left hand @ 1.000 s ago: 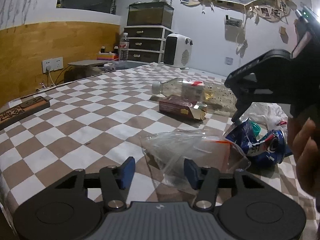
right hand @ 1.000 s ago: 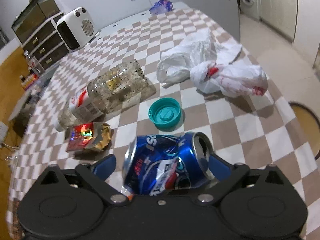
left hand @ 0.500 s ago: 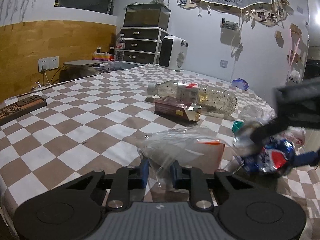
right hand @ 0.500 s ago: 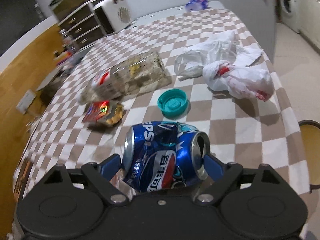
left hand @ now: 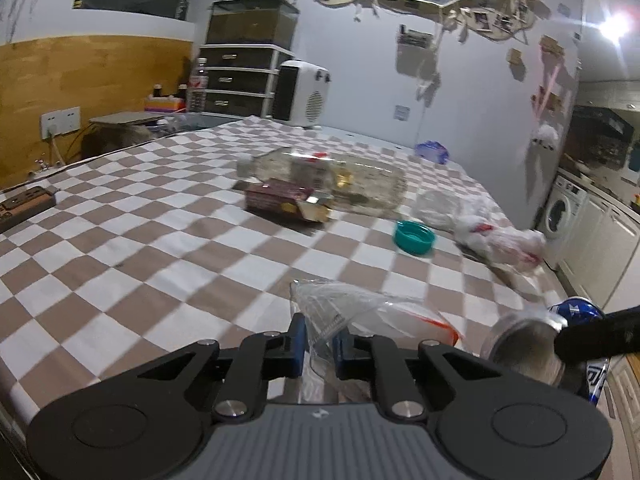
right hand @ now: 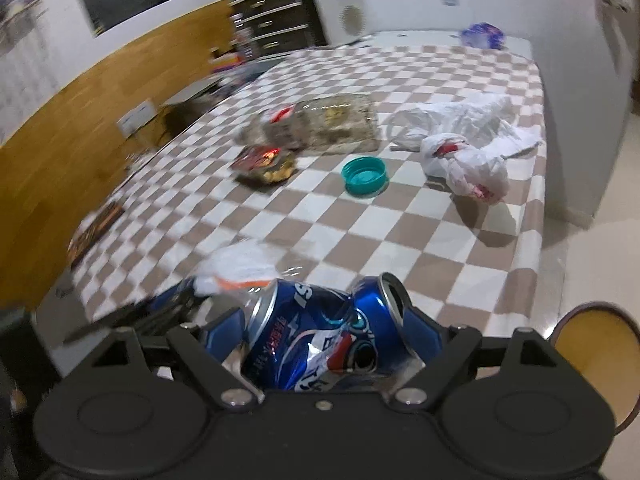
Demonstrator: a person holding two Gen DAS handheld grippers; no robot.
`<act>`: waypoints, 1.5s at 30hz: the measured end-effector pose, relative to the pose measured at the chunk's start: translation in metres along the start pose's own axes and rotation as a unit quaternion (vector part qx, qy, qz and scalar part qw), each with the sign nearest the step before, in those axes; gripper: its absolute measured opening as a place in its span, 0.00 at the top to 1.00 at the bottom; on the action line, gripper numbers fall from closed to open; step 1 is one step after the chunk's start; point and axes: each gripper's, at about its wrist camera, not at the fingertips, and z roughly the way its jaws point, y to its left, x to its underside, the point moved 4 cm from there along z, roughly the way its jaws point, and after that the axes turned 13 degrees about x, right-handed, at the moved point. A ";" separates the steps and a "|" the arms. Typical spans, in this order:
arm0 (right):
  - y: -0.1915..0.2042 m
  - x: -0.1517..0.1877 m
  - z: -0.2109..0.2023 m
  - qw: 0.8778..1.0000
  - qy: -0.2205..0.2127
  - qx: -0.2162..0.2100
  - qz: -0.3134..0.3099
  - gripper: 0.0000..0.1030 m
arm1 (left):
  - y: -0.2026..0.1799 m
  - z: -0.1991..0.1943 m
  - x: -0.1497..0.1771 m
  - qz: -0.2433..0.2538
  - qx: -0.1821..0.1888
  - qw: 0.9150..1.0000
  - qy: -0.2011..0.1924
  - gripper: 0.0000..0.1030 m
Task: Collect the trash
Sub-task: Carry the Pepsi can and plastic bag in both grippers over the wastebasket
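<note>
A crushed blue soda can [right hand: 304, 344] lies crosswise between the pads of my right gripper [right hand: 324, 328]. Its jaws are closing and press on the can's two ends, holding it clear of the checkered tablecloth [right hand: 400, 224]. My left gripper [left hand: 319, 336] is shut on the near edge of a clear zip bag [left hand: 384, 316] with an orange strip. The can [left hand: 576, 310] hangs just right of that bag. Farther back lie a clear plastic bottle [left hand: 340, 176], a red snack box [left hand: 284, 200], a teal cap [left hand: 414, 236] and crumpled white plastic bags [left hand: 480, 228].
A white heater [left hand: 300, 94] and a drawer unit [left hand: 244, 76] stand beyond the table's far edge. A power strip [left hand: 24, 206] lies at the left edge. A round stool [right hand: 592, 344] stands on the floor off the table's near right corner.
The left jaws shut on the clear bag's edge. The right gripper lifted the can off the table, rolled, and carried it back to the near edge beside the bag.
</note>
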 end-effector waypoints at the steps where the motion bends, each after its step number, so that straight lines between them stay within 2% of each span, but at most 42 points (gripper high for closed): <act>1: 0.000 0.004 -0.004 1.000 -0.003 0.004 -0.019 0.15 | -0.003 0.000 0.001 0.002 0.002 1.000 0.001 0.86; 4: -0.001 0.016 -0.011 0.998 -0.005 0.015 -0.058 0.15 | -0.009 -0.002 0.004 0.007 -0.001 1.000 0.002 0.86; 6: -0.004 0.022 -0.011 0.998 0.004 0.016 -0.063 0.15 | -0.011 -0.002 0.006 0.010 -0.006 1.000 0.002 0.86; 11: -0.008 0.029 -0.006 0.998 0.023 0.024 -0.047 0.14 | -0.011 -0.006 0.009 0.012 -0.014 1.000 0.001 0.86; 17: -0.004 0.026 0.001 0.998 0.038 0.051 -0.012 0.05 | -0.011 -0.008 0.010 0.018 -0.016 1.000 0.002 0.86; 23: 0.004 0.026 0.013 0.992 0.068 0.106 -0.007 0.05 | -0.010 -0.007 0.009 0.025 -0.016 1.000 0.010 0.86; 25: 0.007 0.028 0.017 0.990 0.076 0.119 -0.022 0.14 | -0.010 -0.008 0.008 0.025 -0.016 0.999 0.012 0.86; 27: 0.008 0.031 0.019 0.989 0.082 0.121 -0.028 0.13 | -0.010 -0.008 0.008 0.024 -0.016 1.000 0.011 0.87; 35: 0.005 0.034 -0.002 0.994 0.034 0.098 -0.033 0.15 | -0.003 -0.021 0.007 0.008 -0.009 1.000 -0.002 0.88; 45: -0.010 0.034 -0.016 0.996 -0.009 0.087 0.019 0.16 | -0.016 -0.051 0.005 0.026 -0.008 0.999 -0.027 0.90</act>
